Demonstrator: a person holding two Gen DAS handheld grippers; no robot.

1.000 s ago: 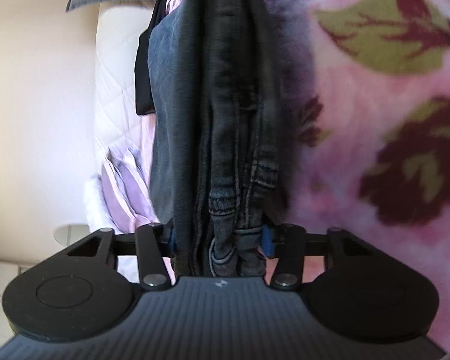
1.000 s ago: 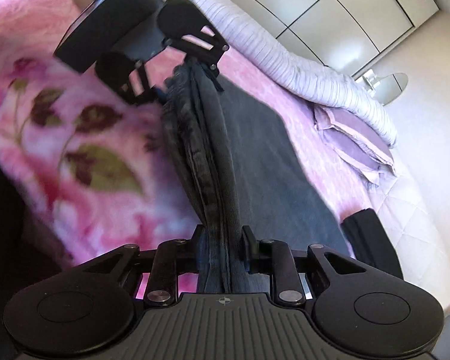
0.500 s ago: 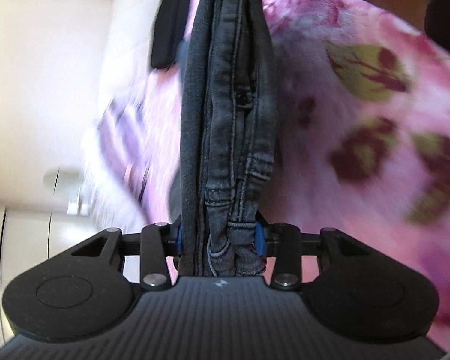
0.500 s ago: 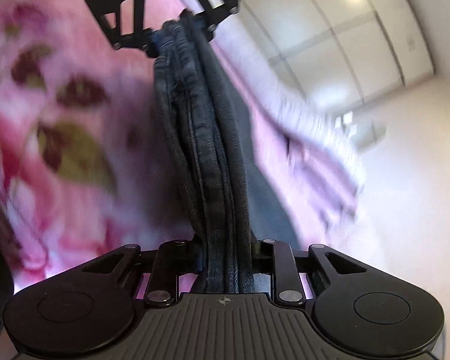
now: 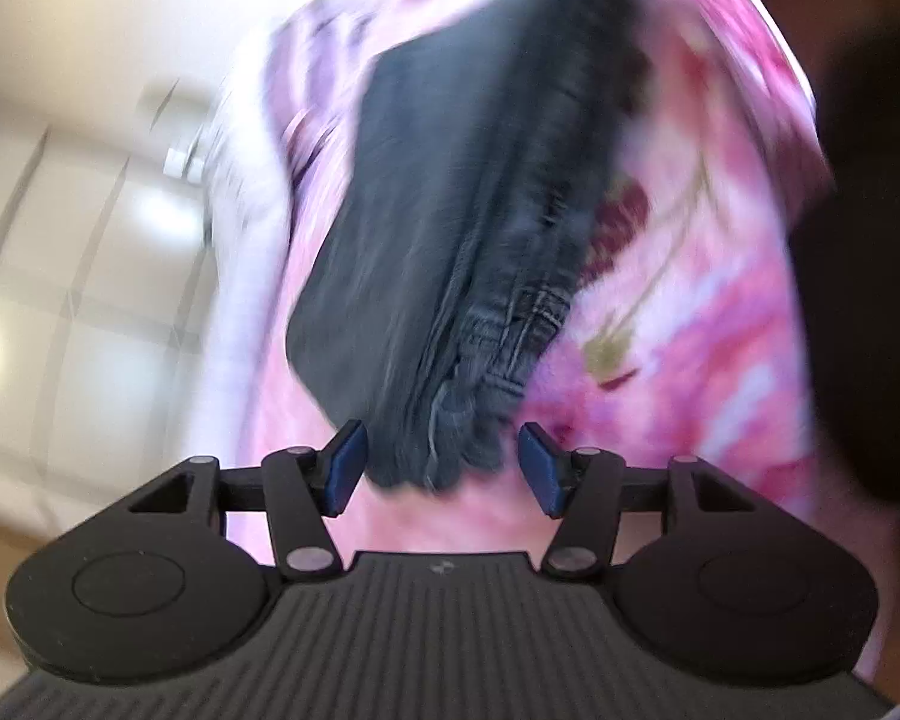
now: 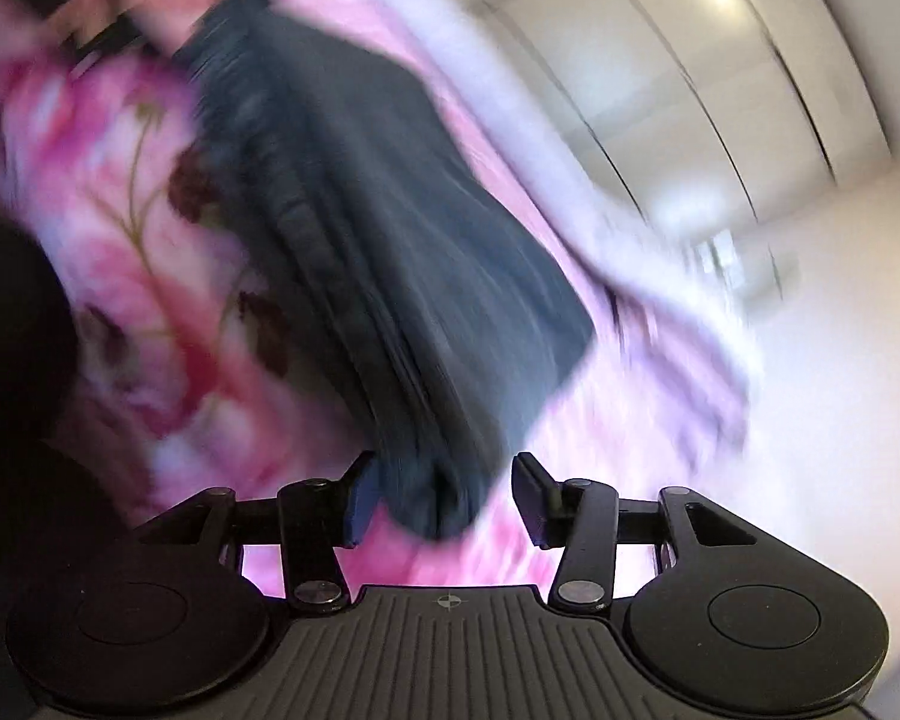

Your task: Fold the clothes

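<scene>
Both grippers have let go since half a second ago: the left gripper (image 5: 443, 468) and right gripper (image 6: 444, 498) now stand spread apart around the dark jeans (image 5: 450, 228), which lie folded on the pink floral blanket (image 5: 690, 300). Judging by the blur, a hasty retreat could snag the bundled end and undo the fold. Its long axis runs away from both cameras.

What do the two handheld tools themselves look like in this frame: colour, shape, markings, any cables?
Both match. The left tool and right tool are matte black: a ribbed centre plate bearing a small crosshair mark, flanked by two round lobes with recessed discs. Black linkage bars with silver pivot pins carry the fingers, which have blue pads. No cables or sleeves are visible; the image is motion-blurred.
</scene>
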